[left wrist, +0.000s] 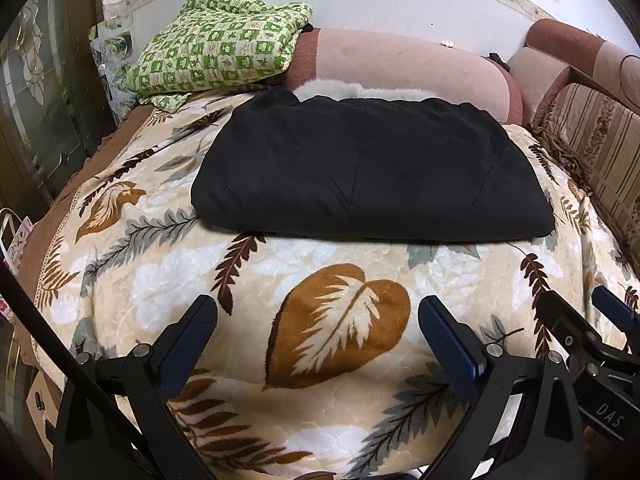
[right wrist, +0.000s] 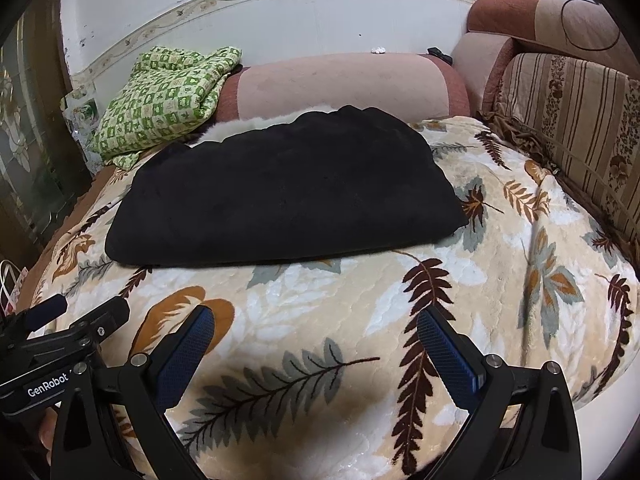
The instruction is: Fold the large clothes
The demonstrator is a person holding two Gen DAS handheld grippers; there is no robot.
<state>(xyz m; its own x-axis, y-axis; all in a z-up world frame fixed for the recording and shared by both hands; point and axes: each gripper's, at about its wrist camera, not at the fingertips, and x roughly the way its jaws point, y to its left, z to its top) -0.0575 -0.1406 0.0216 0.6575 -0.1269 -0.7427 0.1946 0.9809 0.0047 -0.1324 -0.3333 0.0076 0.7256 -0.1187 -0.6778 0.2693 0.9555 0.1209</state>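
A black garment (left wrist: 372,168), thick and soft with faint stitched seams, lies folded into a neat, wide rectangle on a cream blanket (left wrist: 340,272) printed with brown and grey leaves. White fleecy lining (left wrist: 352,89) peeks out along its far edge. The left gripper (left wrist: 318,316) and right gripper (right wrist: 316,326) hover side by side over the blanket, near the garment's front edge but apart from it, jaws spread wide, grasping nothing. A green checked quilt (left wrist: 220,48) sits bundled behind, beside a pink bolster (left wrist: 400,64).
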